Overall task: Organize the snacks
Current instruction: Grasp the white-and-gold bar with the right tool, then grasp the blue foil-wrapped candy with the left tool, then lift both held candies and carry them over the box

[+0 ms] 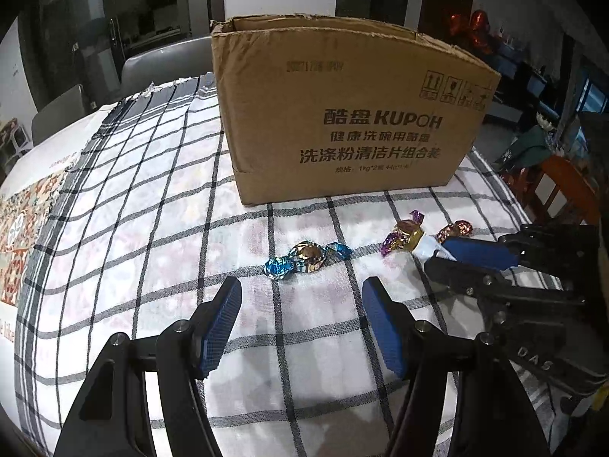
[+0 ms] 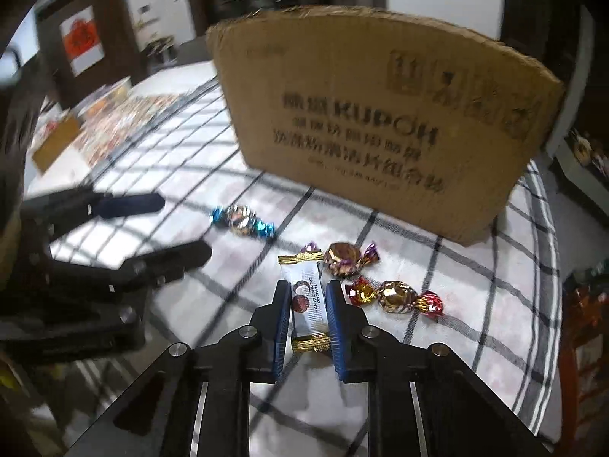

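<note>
Left wrist view: left gripper fingers stand apart w/ nothing between them, over the checked cloth on the bench. Just ahead of its tips lies a blue-wrapped candy. Right wrist view: right gripper fingers clamped on a white candy stick, gold crimped ends showing beyond & behind the pads. Ahead-right of those tips, a purple-ended gold candy; beside the right finger, a red-ended one. Cardboard box stands farther ahead.
</note>
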`<state>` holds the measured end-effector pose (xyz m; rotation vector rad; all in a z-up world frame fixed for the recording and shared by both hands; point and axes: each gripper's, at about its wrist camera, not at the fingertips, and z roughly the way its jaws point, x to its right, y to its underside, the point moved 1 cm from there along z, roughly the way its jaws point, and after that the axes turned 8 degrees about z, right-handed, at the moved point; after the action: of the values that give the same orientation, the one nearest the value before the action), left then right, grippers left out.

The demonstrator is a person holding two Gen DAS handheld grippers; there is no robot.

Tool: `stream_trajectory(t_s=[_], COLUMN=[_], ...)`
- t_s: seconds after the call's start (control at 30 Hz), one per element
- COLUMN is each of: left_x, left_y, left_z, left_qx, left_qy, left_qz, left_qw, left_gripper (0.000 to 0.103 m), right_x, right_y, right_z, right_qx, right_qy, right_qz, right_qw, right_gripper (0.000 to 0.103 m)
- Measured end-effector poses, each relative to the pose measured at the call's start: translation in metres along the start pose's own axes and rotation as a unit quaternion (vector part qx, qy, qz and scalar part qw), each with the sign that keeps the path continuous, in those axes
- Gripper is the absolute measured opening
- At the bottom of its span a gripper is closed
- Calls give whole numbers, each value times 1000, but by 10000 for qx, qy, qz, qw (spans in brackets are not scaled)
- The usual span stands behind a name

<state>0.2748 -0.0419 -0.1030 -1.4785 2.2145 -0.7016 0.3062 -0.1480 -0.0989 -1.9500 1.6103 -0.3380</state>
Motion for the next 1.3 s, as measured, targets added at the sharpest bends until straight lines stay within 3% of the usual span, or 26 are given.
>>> stream_trajectory(t_s=[0.13, 0.5, 1.0, 1.07, 1.3], left_x=[-8, -9, 5, 6, 4], left_y=[-1, -17, -19, -19, -17], left_z=[-2, 24, 61, 63, 55], left_qx=[90, 31, -89, -68, 37], left_qy=[82, 454, 721, 682, 705], left_qz=[91, 1281, 1513, 1487, 1386], left_qw=[9999, 9907, 9858, 9865, 9878], left_gripper=[65, 63, 39, 26, 26], right_x=[-5, -16, -4, -3, -4], right_y=[-5, -8, -9, -9, -9], right_z=[-6, 4, 18, 18, 17], right_qx=[158, 270, 157, 167, 191], right_qy=[76, 261, 285, 292, 260], right_qz=[296, 787, 1067, 1063, 1071], right_qw=[9994, 9962, 9938, 9938, 9937], right_gripper=[20, 20, 21, 21, 21])
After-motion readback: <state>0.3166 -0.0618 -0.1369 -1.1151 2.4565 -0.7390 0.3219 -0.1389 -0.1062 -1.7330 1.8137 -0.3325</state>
